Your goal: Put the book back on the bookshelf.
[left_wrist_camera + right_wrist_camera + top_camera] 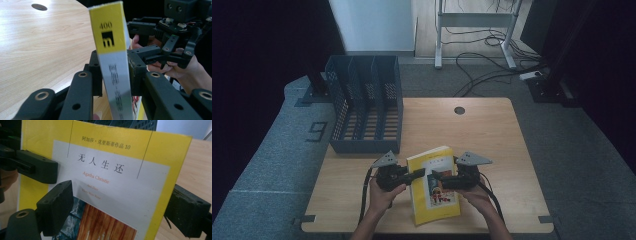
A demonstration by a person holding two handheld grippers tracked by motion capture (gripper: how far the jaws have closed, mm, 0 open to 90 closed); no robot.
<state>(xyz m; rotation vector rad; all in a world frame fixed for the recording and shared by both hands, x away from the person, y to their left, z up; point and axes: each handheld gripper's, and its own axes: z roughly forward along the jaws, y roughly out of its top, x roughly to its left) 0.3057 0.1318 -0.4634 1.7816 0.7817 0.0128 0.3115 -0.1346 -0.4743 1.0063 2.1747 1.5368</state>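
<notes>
A yellow paperback book with a white cover panel (pixel 432 185) is being held above the near middle of the pale wooden bench (pixel 492 135), its cover facing up toward the high camera and its far edge pointing roughly at the dark grey slotted plastic file rack (pixel 366 102) standing at the bench's far left corner. The left gripper (pixel 414 174) is coming in from the book's left side; in the left gripper view its two black fingers (pixel 96 72) are clamping the book's spine (pixel 113 65) from both sides, pads pressing on the yellow and white band, so the fingers are narrow and holding the book. The right gripper (pixel 436 176) is reaching in from the book's right edge; in the right gripper view its fingers (pixel 56 206) are standing wide, one pad lying over the cover's front and the other (pixel 187 213) sitting beyond the book's right edge, apart from it with bench wood showing in between, so no grip there. The person's left hand (pixel 382 195) and right hand (pixel 477 195) are wrapping the gripper bodies near the bench's front edge. Cover print reads "Agatha Christie" beneath a line of Chinese characters (pixel 100 163).
</notes>
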